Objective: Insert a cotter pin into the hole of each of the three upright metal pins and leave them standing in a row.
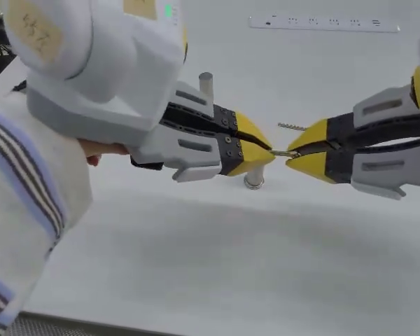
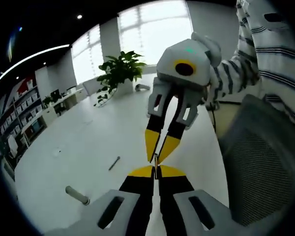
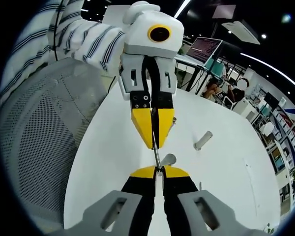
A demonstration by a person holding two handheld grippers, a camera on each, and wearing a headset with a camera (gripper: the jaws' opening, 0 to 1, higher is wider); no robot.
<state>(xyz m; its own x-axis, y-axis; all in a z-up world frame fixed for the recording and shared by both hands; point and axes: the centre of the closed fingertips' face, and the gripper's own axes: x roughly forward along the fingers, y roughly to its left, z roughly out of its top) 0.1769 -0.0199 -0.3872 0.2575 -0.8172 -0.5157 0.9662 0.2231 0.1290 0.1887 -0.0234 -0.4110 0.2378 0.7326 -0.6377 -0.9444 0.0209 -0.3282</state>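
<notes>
A thin cotter pin [image 1: 283,152] bridges the tips of both grippers above the white table [image 1: 196,252]. My left gripper [image 1: 268,150] comes in from the left and is shut on one end. My right gripper [image 1: 292,155] comes in from the right and is shut on the other end. The left gripper view shows the cotter pin [image 2: 156,160] between my left gripper [image 2: 156,170] and the right gripper. The right gripper view shows the cotter pin [image 3: 156,156] above my right gripper [image 3: 158,171]. One metal pin [image 1: 253,180] stands just below the tips. Another metal pin [image 1: 205,82] stands behind the left gripper.
A second cotter pin [image 1: 292,127] lies loose on the table behind the tips. A power strip [image 1: 324,23] lies at the far edge. A striped sleeve [image 1: 21,210] covers the near left. A mesh chair [image 2: 265,162] stands beside the table, and a potted plant [image 2: 119,73] beyond it.
</notes>
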